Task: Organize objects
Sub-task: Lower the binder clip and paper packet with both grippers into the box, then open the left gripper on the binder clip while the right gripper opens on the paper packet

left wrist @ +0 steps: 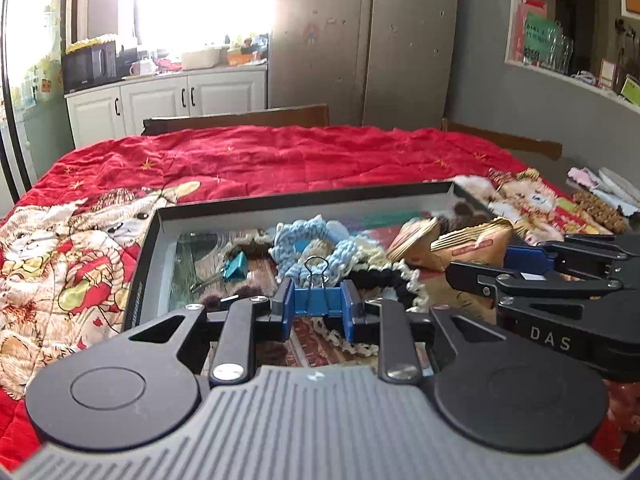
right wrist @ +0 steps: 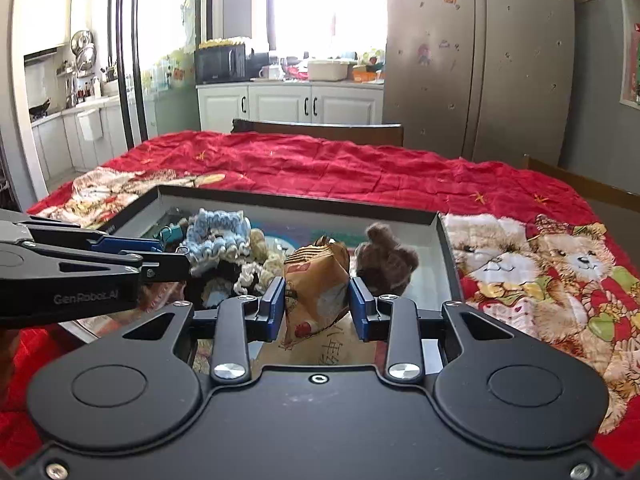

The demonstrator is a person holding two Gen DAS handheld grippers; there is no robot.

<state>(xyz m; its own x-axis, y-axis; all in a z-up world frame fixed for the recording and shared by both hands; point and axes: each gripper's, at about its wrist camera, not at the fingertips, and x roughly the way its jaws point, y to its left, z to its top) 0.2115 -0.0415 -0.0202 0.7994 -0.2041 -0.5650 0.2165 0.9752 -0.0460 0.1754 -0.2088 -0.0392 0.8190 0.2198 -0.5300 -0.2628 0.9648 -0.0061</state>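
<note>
A shallow black tray (left wrist: pixel 304 198) sits on the red quilted cloth. It holds a blue knitted piece (left wrist: pixel 308 240), a teal binder clip (left wrist: pixel 236 266), black and cream crochet pieces and a brown fluffy toy (right wrist: pixel 386 258). My left gripper (left wrist: pixel 318 308) is shut on a blue binder clip (left wrist: pixel 318 298) over the tray's near side. My right gripper (right wrist: pixel 318 304) is shut on a tan snack packet (right wrist: pixel 318 280) above the tray; it also shows at the right of the left wrist view (left wrist: pixel 532 272).
The red cloth (right wrist: pixel 360 172) with teddy bear prints covers the table. Brown and white small items (left wrist: pixel 600 200) lie at the table's right edge. Wooden chairs (left wrist: pixel 240 118) stand at the far side. Cabinets and a fridge lie beyond.
</note>
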